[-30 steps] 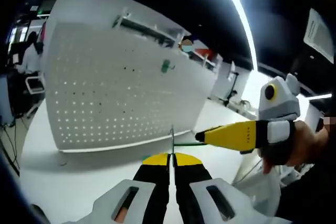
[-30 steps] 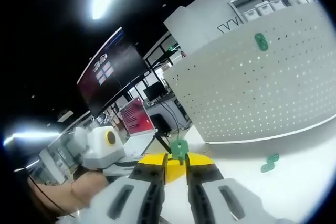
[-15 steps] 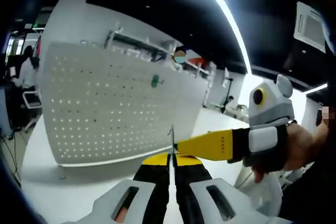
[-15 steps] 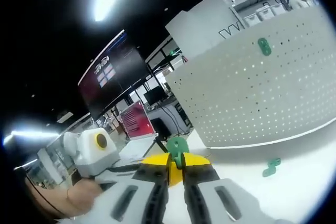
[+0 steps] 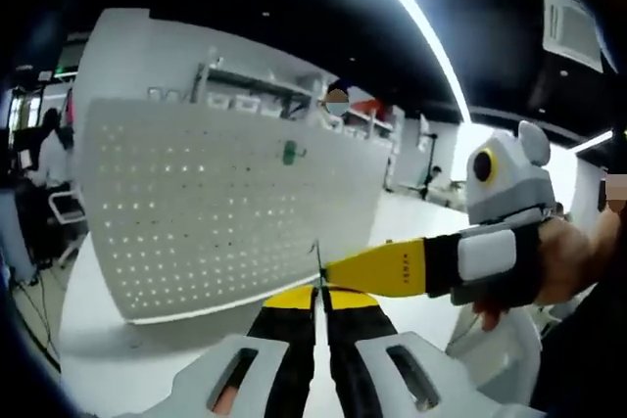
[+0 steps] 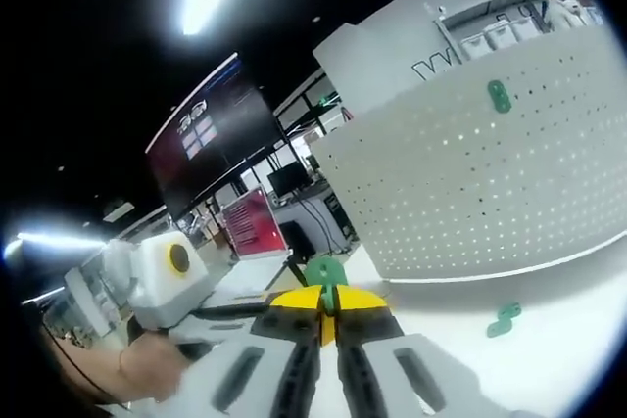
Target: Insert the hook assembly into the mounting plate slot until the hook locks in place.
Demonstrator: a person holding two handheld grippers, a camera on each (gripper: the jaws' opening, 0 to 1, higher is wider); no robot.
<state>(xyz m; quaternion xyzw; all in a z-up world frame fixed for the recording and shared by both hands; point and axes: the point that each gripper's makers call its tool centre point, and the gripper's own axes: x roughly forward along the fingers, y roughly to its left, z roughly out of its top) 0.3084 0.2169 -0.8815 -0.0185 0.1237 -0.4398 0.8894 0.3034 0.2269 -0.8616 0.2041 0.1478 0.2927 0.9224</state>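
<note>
Hook [image 5: 318, 263]: thin wire pinched in closed left gripper [image 5: 319, 293] jaws. Right gripper [image 6: 326, 302] jaws shut on green plate [image 6: 324, 273]. Pegboard [image 5: 225, 203] at 11 o'clock. Spare plate [image 6: 504, 319] lies on tabletop [image 6: 549, 340]. Risk: wire twists in the grip, misses the slot.

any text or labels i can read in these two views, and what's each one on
None can be read in full.
Large dark letters on the white panel behind the pegboard: only a "W"-like shape shows; the rest is cut off.
Dark screen in the right gripper view: pale text and icons, too blurred to read.
Red sign below it: blurred.
Paper sheet at upper right in the left gripper view: print too small.
Small mark on the right gripper's yellow jaw: unreadable.
</note>
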